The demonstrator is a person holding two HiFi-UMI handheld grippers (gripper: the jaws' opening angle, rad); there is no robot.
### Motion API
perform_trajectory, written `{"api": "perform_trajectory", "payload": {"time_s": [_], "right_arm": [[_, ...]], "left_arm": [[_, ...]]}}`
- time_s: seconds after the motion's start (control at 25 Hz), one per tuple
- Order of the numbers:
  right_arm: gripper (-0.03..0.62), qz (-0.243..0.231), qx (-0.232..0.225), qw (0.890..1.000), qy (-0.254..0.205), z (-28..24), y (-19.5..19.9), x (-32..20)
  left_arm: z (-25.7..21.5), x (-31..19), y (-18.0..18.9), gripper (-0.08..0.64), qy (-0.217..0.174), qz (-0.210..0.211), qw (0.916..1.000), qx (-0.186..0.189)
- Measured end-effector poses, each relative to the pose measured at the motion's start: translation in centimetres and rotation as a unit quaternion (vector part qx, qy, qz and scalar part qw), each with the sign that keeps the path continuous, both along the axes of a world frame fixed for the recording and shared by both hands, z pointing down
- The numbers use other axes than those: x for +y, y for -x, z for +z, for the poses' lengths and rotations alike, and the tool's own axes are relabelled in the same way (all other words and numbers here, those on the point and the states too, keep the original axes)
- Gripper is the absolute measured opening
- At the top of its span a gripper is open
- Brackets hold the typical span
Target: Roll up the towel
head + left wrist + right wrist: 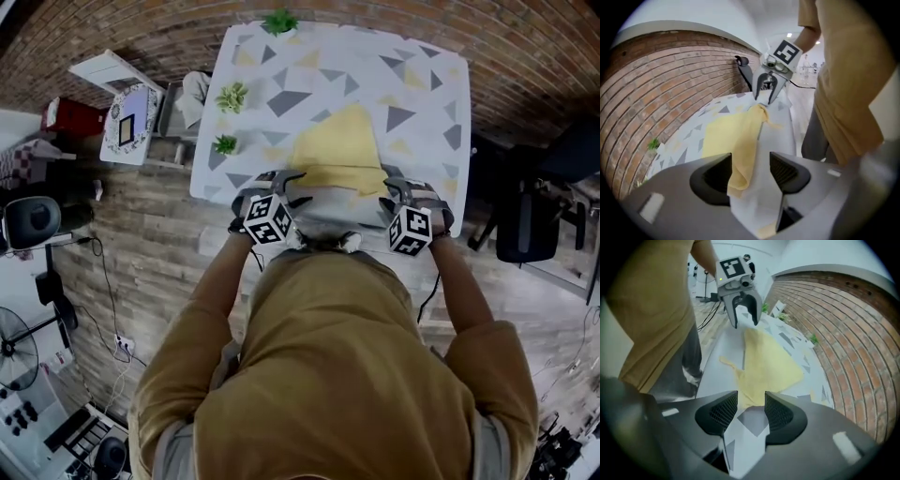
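Loosely, towel (337,150) between both jaws.

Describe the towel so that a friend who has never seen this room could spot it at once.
Find the table by the brick wall, covered in white with grey and yellow triangles. On its near half, between the left gripper and the right gripper, lies the towel: plain pale yellow and soft, unlike the printed cover beneath and the small green plants at its edge.

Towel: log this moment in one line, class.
towel: near edge folded | left gripper: jaws apart astride it | right gripper: same
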State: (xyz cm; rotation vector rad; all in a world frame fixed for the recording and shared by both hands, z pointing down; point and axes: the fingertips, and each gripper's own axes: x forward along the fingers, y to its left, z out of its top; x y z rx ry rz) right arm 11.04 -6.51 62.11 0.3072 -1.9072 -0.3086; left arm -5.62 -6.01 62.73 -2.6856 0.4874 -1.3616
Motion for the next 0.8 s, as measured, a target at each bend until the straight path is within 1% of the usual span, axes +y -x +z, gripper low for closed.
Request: {"api": "perform_trajectory", "payload": {"time_s": [0.08, 0.16, 0.28, 0.4, 0.52, 0.68, 0.8], "right_arm": [[0.161, -0.026, 0.026, 0.999, 0.004, 1.0, -0.2, 0.2], [0.161, -0.042, 0.043, 0.998, 0.007, 1.6, -0.2, 0.3], [0.161, -0.053, 0.052, 0.997, 0.011, 1.9, 0.0, 0.1], [0.161, -0.062, 0.062, 0.996, 0.023, 2.3, 0.1, 0.1], [0.161, -0.070, 0.072, 0.994, 0.043, 2.9, 0.3, 0.1], [0.156, -0.068, 0.090, 0.991, 0.076, 3.9, 0.0, 0.0], [0.152, -0.062, 0.083, 0.990, 0.093, 3.8, 0.1, 0.0]], "left_arm": [[0.9, 0.4, -0.2, 0.273, 0.005, 0.035, 0.9990, -0.027], [1.7, 0.4, -0.1, 0.273, 0.014, 0.052, 0.9975, -0.045], [2.3, 0.5, -0.2, 0.273, 0.030, 0.076, 0.9949, -0.059], [2.8, 1.0, -0.8, 0.272, 0.043, 0.097, 0.9922, -0.065], [3.3, 1.0, -0.9, 0.270, 0.067, 0.097, 0.9914, -0.059], [3.3, 0.9, -0.6, 0.264, 0.099, 0.092, 0.9896, -0.049], [3.2, 0.8, -0.2, 0.239, 0.118, 0.080, 0.9890, -0.041]]}}
